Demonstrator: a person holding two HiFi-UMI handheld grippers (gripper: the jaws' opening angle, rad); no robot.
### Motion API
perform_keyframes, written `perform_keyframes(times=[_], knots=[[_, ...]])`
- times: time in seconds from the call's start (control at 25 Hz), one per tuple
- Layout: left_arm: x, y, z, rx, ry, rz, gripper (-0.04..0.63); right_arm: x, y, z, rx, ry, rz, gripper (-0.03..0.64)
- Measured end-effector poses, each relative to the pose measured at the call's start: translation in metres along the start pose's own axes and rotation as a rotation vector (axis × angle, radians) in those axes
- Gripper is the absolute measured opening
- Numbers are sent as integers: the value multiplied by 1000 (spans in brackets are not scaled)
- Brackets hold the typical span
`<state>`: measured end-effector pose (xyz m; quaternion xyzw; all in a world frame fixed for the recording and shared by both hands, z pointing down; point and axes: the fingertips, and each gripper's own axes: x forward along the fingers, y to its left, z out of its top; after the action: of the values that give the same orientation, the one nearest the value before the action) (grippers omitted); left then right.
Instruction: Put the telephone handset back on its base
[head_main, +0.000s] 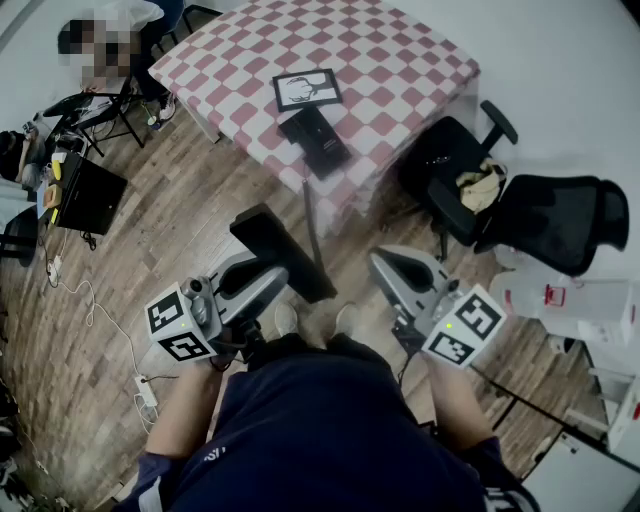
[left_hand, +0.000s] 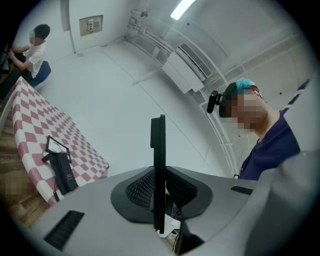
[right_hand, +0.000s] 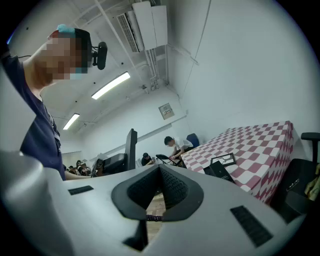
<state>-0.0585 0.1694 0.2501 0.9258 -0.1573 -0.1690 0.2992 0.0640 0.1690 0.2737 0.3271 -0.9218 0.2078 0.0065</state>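
My left gripper (head_main: 268, 270) is shut on a flat black telephone handset (head_main: 283, 252), held over the wooden floor in front of the table. In the left gripper view the handset (left_hand: 159, 150) stands edge-on between the pads of that gripper (left_hand: 159, 172). The black telephone base (head_main: 315, 140) lies near the front corner of the checked table (head_main: 400, 60), with a framed card (head_main: 306, 89) just behind it. The base (left_hand: 62, 172) also shows far left in the left gripper view. My right gripper (head_main: 385, 262) hangs beside the left one, shut with nothing in it (right_hand: 160, 170).
Two black office chairs (head_main: 455, 185) (head_main: 560, 220) stand right of the table. A white plastic container (head_main: 570, 300) sits at the far right. A black case (head_main: 88, 195) and cables lie on the floor at left. A seated person (head_main: 100, 40) is at the top left.
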Motion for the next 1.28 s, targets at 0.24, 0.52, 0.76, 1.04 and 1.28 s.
perform_keyframes(times=[0.24, 0.52, 0.76, 1.04, 1.28], knots=[[4, -3, -4, 0, -8, 10, 92, -5, -2, 0, -2, 5, 11, 15], [17, -11, -16, 2, -18, 21, 92, -20, -7, 0, -9, 13, 20, 15], [27, -21, -31, 5, -29, 51, 92, -42, -16, -8, 30, 38, 33, 17], [41, -42, -47, 38, -42, 93, 92, -77, -24, -12, 27, 41, 49, 17], [42, -55, -58, 55, -48, 143, 92, -93, -24, -13, 34, 36, 73, 17]])
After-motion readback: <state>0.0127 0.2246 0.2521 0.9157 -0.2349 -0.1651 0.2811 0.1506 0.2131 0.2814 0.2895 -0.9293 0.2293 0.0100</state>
